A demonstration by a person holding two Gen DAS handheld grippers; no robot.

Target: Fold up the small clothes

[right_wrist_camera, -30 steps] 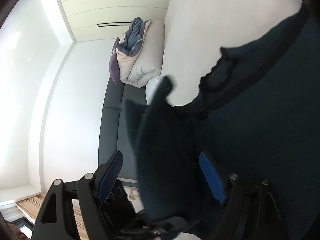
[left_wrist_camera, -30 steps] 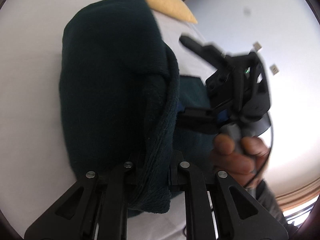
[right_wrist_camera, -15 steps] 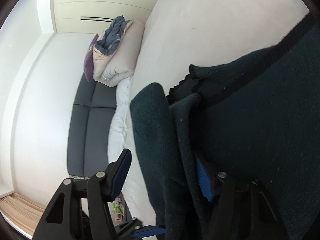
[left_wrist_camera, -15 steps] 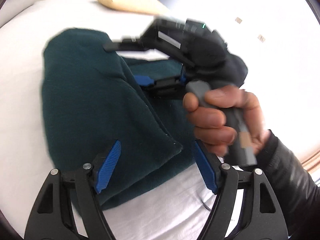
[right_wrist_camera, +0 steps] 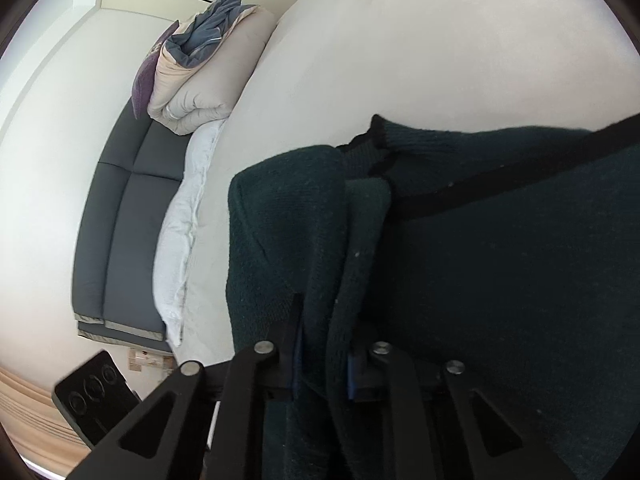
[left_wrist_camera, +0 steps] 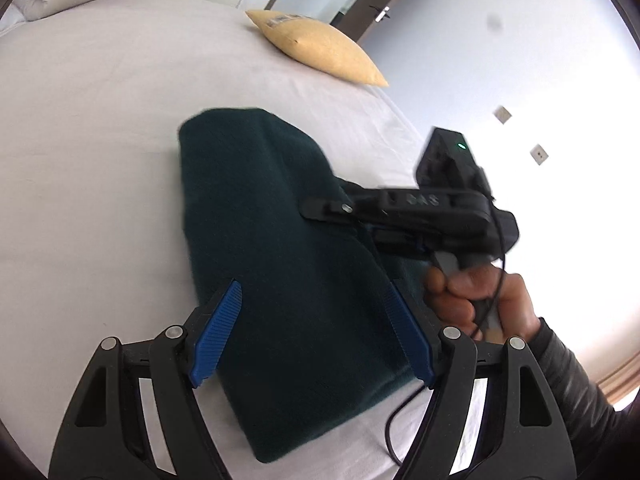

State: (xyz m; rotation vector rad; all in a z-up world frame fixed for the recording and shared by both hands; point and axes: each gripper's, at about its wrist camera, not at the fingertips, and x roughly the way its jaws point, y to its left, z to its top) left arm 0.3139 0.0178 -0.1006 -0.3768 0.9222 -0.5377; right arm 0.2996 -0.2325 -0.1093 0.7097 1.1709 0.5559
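A dark green sweater [left_wrist_camera: 280,260] lies folded on the white bed [left_wrist_camera: 100,160]. My left gripper [left_wrist_camera: 314,308] hovers over its near end, open, its blue pads [left_wrist_camera: 216,336] standing apart with nothing pressed between them. A hand [left_wrist_camera: 472,296] at the right holds my right gripper [left_wrist_camera: 332,210] low against the sweater's right side. In the right wrist view the jaws of the right gripper [right_wrist_camera: 324,344] are closing, and a thick fold of the sweater [right_wrist_camera: 500,260] is pinched between them. Its black-trimmed edge runs off to the right.
A yellow pillow [left_wrist_camera: 320,48] rests at the bed's far edge. A rolled duvet [right_wrist_camera: 200,72] and a grey padded panel [right_wrist_camera: 128,220] lie off to the left. A black cable [left_wrist_camera: 396,420] trails over the sheet near the sweater's near corner.
My left gripper let go of the sweater fold, opened wide and drew back. My right gripper closed from wide open onto a fold of the sweater.
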